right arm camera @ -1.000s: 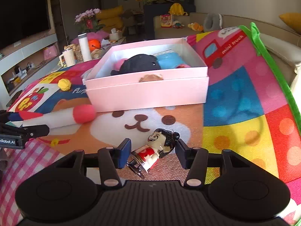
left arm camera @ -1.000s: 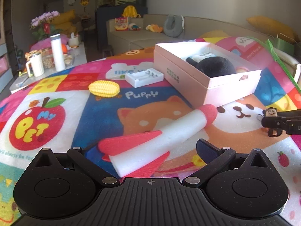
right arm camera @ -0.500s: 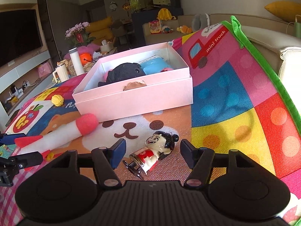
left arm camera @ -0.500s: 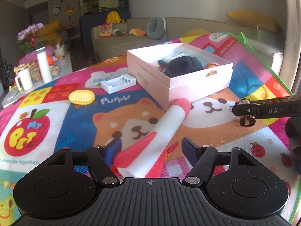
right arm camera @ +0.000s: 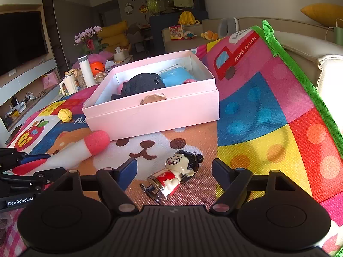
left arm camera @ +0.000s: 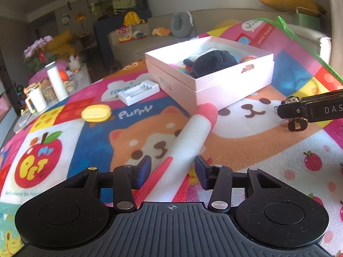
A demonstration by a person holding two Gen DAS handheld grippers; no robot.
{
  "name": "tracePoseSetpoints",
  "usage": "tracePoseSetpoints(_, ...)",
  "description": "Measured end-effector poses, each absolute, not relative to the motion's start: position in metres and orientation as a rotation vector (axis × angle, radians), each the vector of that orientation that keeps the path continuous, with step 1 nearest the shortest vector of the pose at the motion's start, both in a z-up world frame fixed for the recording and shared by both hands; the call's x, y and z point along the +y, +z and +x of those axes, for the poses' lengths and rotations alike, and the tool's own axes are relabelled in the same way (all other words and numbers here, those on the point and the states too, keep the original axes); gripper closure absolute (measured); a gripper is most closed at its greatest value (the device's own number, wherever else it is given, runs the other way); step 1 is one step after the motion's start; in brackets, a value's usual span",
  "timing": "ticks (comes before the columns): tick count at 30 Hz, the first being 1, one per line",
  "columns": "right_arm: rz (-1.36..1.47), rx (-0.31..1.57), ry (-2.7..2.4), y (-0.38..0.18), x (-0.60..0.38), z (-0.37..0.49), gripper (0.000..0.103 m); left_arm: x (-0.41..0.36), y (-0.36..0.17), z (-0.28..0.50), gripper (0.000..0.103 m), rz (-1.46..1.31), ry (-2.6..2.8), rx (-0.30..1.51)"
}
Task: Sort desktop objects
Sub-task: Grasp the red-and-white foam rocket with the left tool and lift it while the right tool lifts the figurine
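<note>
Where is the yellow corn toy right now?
In the left wrist view the yellow corn toy lies on the mat, left of the pink box, near the white battery case.

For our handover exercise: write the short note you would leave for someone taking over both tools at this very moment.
Left tool: jaws closing around the foam rocket, pads not clearly pressing yet.
Right tool: jaws opening, figurine lying loose on the mat between them.
Pink box: already holds a black plush and a blue item.
Left to sort: rocket, figurine, yellow toy, white battery holder.
</note>
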State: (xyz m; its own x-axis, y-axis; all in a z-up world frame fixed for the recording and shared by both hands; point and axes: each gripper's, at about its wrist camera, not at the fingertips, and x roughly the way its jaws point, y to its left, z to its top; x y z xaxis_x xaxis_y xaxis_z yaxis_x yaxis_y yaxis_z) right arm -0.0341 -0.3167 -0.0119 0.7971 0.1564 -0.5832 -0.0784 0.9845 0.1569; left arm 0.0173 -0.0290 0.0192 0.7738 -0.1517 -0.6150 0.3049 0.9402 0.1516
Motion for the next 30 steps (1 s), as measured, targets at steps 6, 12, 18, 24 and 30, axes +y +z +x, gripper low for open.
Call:
tracePoseSetpoints(6,0.111,0.640,0.126,-0.012,-0.314,-0.033,0.020,0.002,0.013,0.007,0.049,0.107,-0.116,0.658)
tracePoseSetpoints(12,0.050,0.648,0.176,-0.010,-0.296,-0.040,0.020,0.012,0.012,0.010,0.019,0.036,-0.120,0.667)
tracePoseSetpoints(18,0.064,0.689,0.366,-0.009,-0.270,-0.053,0.020,0.015,0.010,0.013,0.007,0.001,-0.149,0.686)
tracePoseSetpoints(24,-0.133,0.579,0.338,0.004,-0.263,-0.077,0.020,0.013,0.009,0.013,0.006,0.003,-0.150,0.687)
tracePoseSetpoints(30,-0.115,0.621,0.315,0.000,-0.284,-0.077,0.020,0.014,0.008,0.014,0.003,-0.010,-0.162,0.691)
